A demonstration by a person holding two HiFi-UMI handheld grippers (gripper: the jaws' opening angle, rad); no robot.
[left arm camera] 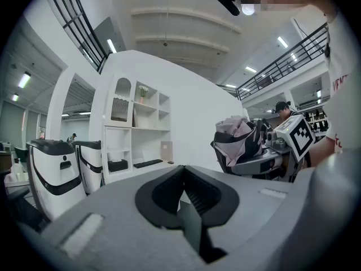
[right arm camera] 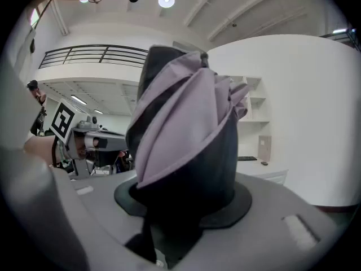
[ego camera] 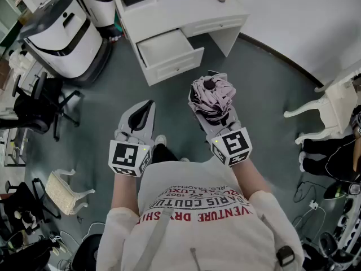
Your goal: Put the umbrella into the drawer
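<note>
Mauve-and-black fabric fills the right gripper view: the folded umbrella [right arm camera: 186, 134] sits in the right gripper [ego camera: 214, 114], whose jaws are closed partway onto its lower end. Its capped tip points toward the drawer [ego camera: 175, 66]. The left gripper [ego camera: 148, 107] hangs level beside it, jaws together and empty. Both are well short of the drawer.

Risks, as I judge them:
- The folds look loose and unstrapped. They could snag the drawer's front rim or bulge above it.
- The grip is on one end only, so the umbrella could tip or slip when lowered.
- A crooked drop could leave the umbrella across the drawer's rim.

Hard to read:
- The pads and the handle are buried under cloth.
- The drawer stands pulled out from the white desk [ego camera: 186, 7]. Its rear part is tucked under the desk, so the fit is unclear.
</note>
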